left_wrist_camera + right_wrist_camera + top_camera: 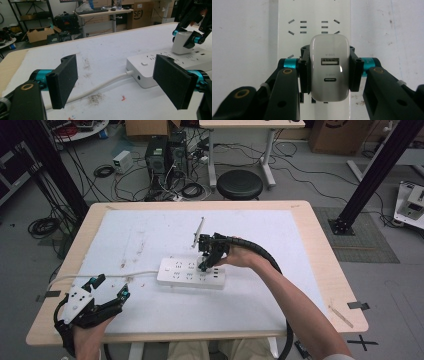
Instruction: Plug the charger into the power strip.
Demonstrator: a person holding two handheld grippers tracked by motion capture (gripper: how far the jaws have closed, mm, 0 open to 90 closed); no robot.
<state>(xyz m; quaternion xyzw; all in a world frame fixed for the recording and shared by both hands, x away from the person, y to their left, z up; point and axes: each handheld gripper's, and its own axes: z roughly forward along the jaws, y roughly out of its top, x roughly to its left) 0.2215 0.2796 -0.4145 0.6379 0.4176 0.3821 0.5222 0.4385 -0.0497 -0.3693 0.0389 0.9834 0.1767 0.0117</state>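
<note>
The right gripper (329, 75) is clamped on a white charger (329, 67), holding it on the power strip (190, 273) that lies mid-surface (300, 215). The left gripper (117, 80) rests near the surface's front left corner, jaws spread wide and holding nothing, facing the strip's cord (100, 86)

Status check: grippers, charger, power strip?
Right gripper shut on USB charger, sitting on power strip. Left gripper open, idle near strip's cable. Nothing obstructing.

One white power strip (191, 273), one white USB charger (329, 67), two grippers, one black stool (240, 184)
</note>
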